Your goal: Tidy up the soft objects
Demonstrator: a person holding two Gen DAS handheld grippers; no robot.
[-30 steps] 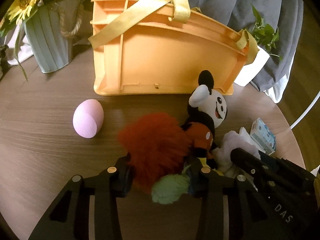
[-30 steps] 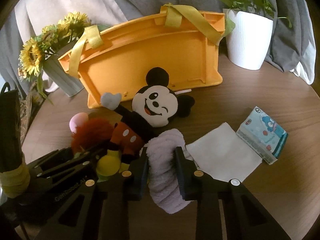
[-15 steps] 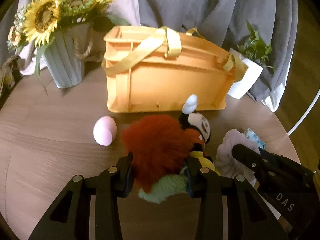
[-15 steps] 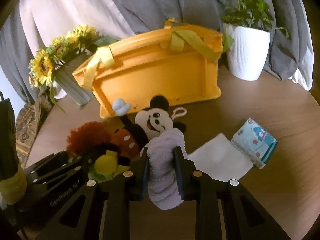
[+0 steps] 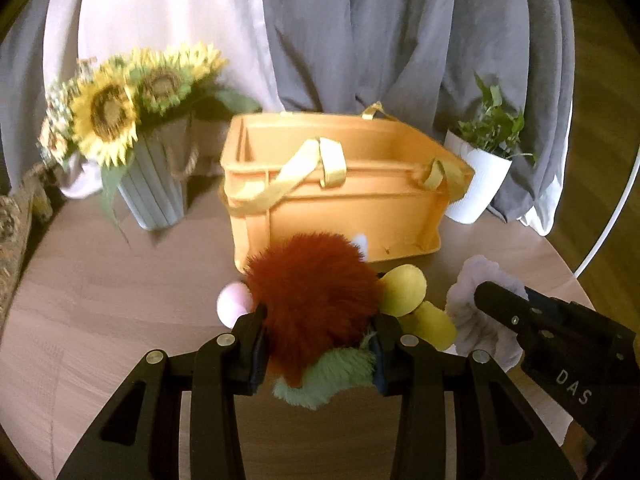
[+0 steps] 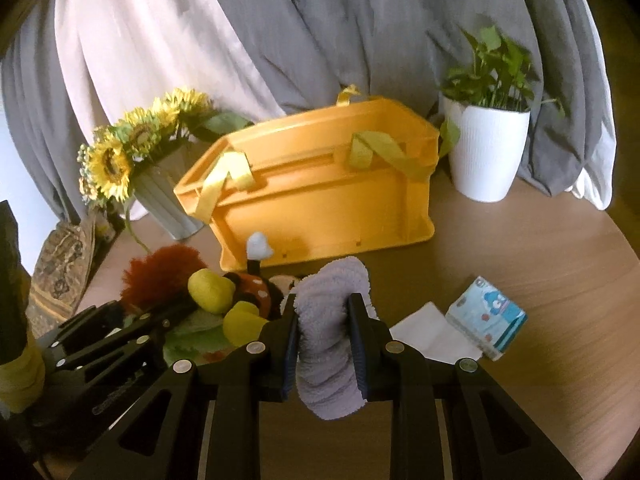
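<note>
My left gripper is shut on a red furry plush with a green tuft, held above the round wooden table. A Mickey plush hangs with it, its yellow shoes beside the fur. My right gripper is shut on a lilac fluffy cloth, also lifted; the cloth shows in the left wrist view too. The orange basket with yellow straps stands open just behind both loads, also in the right wrist view. A pink egg-shaped toy lies on the table, partly hidden by the fur.
A sunflower vase stands left of the basket, a white plant pot to its right. A white napkin and a blue tissue pack lie on the table at right. Grey and white curtains hang behind.
Both grippers have risen and tilted up, lifting the red plush with Mickey and the lilac cloth off the table. The basket's open top has come into view.
</note>
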